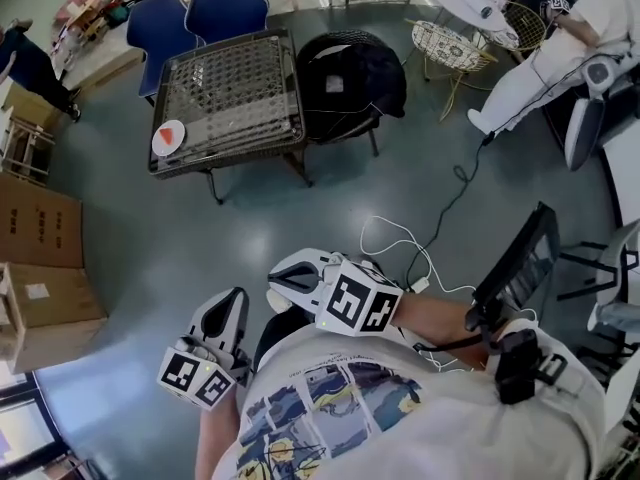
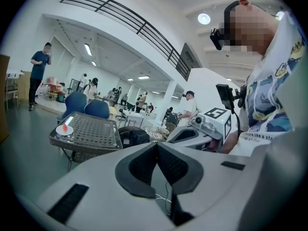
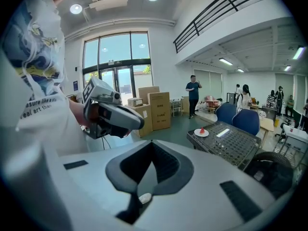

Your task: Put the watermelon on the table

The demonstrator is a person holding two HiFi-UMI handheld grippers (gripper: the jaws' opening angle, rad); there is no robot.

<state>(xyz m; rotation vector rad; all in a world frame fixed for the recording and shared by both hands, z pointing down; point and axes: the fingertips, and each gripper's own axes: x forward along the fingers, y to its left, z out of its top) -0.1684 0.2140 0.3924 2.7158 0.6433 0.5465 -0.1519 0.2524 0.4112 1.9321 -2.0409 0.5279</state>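
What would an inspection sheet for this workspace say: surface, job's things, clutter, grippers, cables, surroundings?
Surface: dark table with a grid-patterned top.
Job's things: watermelon slice on a white plate at the table's corner.
Clutter: nothing seen besides the plate.
Grippers: left gripper and right gripper both shut, empty, held near the person's body, apart from the table.
Cables: white cable looped on the floor; black cable beyond it.
Surroundings: blue chairs, black chair, cardboard boxes.
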